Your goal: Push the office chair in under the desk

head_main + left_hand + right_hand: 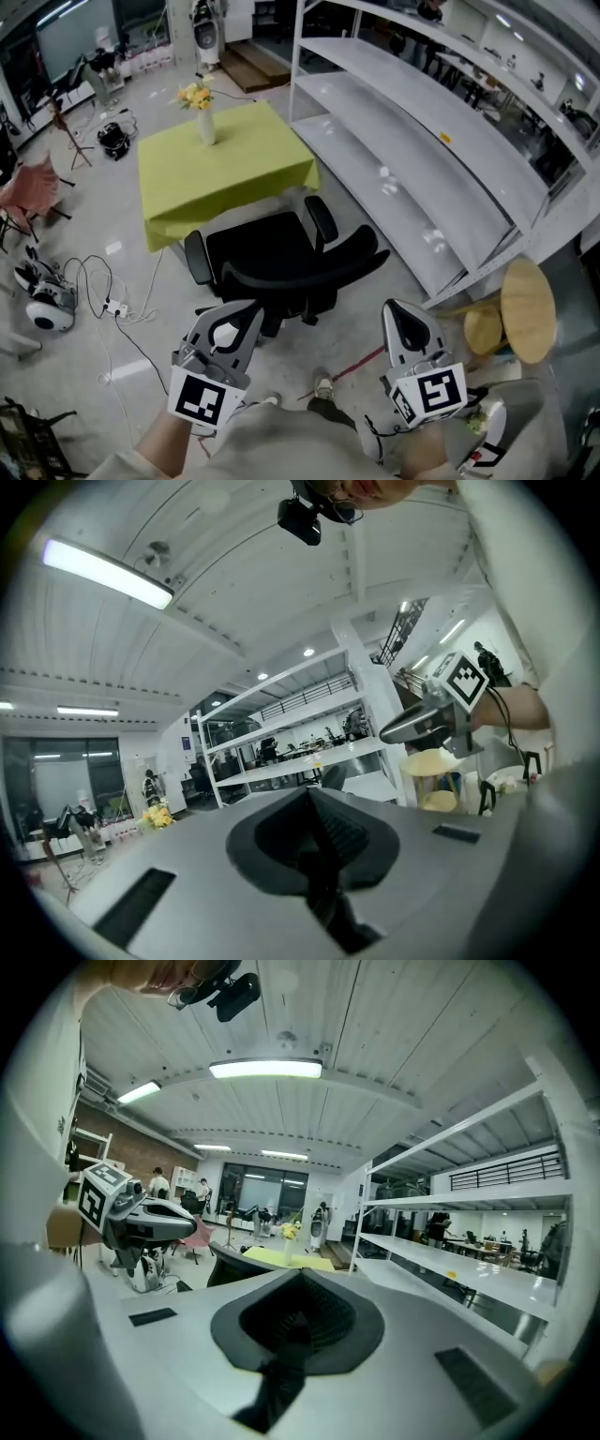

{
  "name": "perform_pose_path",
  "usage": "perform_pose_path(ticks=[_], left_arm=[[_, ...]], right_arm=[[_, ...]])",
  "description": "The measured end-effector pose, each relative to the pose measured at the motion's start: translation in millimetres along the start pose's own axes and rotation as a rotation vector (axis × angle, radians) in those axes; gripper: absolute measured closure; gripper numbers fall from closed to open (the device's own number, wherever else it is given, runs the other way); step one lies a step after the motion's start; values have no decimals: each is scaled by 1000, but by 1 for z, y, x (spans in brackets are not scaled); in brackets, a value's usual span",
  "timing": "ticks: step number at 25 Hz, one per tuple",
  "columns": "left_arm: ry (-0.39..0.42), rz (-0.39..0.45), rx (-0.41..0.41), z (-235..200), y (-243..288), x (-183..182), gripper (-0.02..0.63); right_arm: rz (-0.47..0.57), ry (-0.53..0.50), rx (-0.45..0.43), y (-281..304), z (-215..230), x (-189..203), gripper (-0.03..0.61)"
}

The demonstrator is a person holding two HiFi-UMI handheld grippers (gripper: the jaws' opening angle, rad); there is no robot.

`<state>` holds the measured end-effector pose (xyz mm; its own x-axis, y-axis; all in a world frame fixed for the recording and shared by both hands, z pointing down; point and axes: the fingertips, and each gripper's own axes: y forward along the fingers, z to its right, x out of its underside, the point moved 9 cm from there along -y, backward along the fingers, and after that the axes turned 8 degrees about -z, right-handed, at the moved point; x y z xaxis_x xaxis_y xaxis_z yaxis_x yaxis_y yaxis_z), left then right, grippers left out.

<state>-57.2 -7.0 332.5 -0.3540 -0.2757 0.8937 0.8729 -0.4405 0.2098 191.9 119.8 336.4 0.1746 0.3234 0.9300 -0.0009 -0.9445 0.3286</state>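
Observation:
A black office chair [286, 258] stands on the floor in front of the desk [225, 155], which is draped in a yellow-green cloth; the chair's seat is outside the desk edge and its backrest faces me. My left gripper [248, 309] is just behind the backrest's left side, shut and holding nothing. My right gripper [394, 309] hovers to the right of the chair, apart from it, shut and empty too. In the left gripper view the closed jaws [312, 794] point level across the room. The right gripper view shows closed jaws [300, 1274], with the chair [227, 1267] and desk [281, 1258] beyond.
A vase of yellow flowers [202, 108] stands on the desk. A long white shelving rack [422, 159] runs along the right. Round wooden stools [525, 309] sit at the right. Cables and a power strip [112, 307] lie on the floor to the left, near a pink chair [33, 187].

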Motion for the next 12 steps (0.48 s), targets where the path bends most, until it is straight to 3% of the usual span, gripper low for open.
perform_pose_path(ticks=[12], left_arm=[[-67, -159, -289, 34, 0, -19, 604]], right_arm=[[26, -73, -253, 34, 63, 6, 572]])
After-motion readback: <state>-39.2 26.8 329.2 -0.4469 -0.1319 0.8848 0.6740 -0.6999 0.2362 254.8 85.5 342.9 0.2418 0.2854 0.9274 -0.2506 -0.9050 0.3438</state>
